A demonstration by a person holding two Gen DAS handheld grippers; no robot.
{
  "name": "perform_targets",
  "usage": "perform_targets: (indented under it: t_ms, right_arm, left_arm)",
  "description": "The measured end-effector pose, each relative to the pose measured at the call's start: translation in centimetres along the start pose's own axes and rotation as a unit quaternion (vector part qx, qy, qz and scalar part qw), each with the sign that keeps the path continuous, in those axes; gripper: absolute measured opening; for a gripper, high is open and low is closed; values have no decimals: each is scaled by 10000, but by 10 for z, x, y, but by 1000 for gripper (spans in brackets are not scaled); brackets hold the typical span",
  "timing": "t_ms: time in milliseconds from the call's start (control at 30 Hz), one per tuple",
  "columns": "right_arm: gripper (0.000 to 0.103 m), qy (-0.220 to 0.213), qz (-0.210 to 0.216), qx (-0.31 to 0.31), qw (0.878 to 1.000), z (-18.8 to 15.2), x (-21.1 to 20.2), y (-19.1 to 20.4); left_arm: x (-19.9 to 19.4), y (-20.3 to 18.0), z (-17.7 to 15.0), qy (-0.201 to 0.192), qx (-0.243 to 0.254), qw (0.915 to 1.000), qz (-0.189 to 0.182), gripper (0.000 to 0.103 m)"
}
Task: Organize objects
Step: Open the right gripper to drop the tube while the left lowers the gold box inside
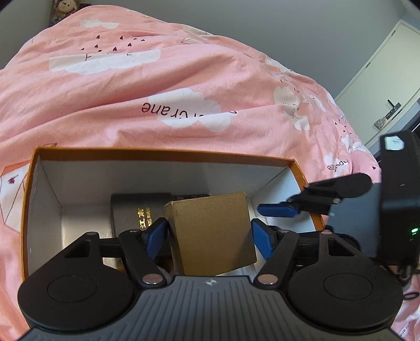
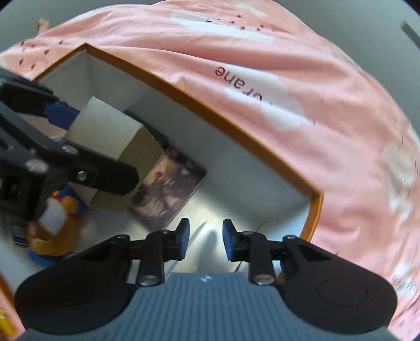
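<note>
A gold cardboard box (image 1: 210, 233) stands tilted inside an orange-rimmed white carton (image 1: 157, 153), and my left gripper (image 1: 210, 237) is shut on it, one blue pad on each side. Behind it lies a dark case with gold characters (image 1: 136, 209). In the right wrist view the same gold box (image 2: 110, 131) sits by the carton's far wall (image 2: 210, 110), beside a flat picture book (image 2: 168, 188) and an orange and blue plush toy (image 2: 55, 225). My right gripper (image 2: 206, 236) hovers over the carton's bare white floor, open, with nothing between its pads. One of its blue fingers (image 1: 275, 210) reaches over the carton's right rim.
The carton rests on a pink bed cover (image 1: 157, 91) with white cloud prints. A soft toy (image 1: 64, 6) sits at the far top left. A white cupboard door (image 1: 380, 65) stands at the right, past the bed.
</note>
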State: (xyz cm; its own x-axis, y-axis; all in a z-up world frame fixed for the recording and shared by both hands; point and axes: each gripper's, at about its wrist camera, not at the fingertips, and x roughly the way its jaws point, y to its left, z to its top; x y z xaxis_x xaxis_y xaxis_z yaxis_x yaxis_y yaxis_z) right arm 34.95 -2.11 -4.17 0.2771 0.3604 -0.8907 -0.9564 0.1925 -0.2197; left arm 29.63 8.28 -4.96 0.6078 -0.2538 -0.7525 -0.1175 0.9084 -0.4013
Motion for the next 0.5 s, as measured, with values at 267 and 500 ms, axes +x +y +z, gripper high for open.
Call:
perform_targets:
  t_ms: [267, 500]
  right_arm:
    - [22, 301, 124, -355, 9988, 4, 29, 0]
    - [18, 521, 444, 9, 9977, -2, 28, -12]
  left_arm:
    - [11, -3, 7, 98, 90, 9999, 10, 80]
    - [20, -10, 9, 160, 213, 9996, 4, 80]
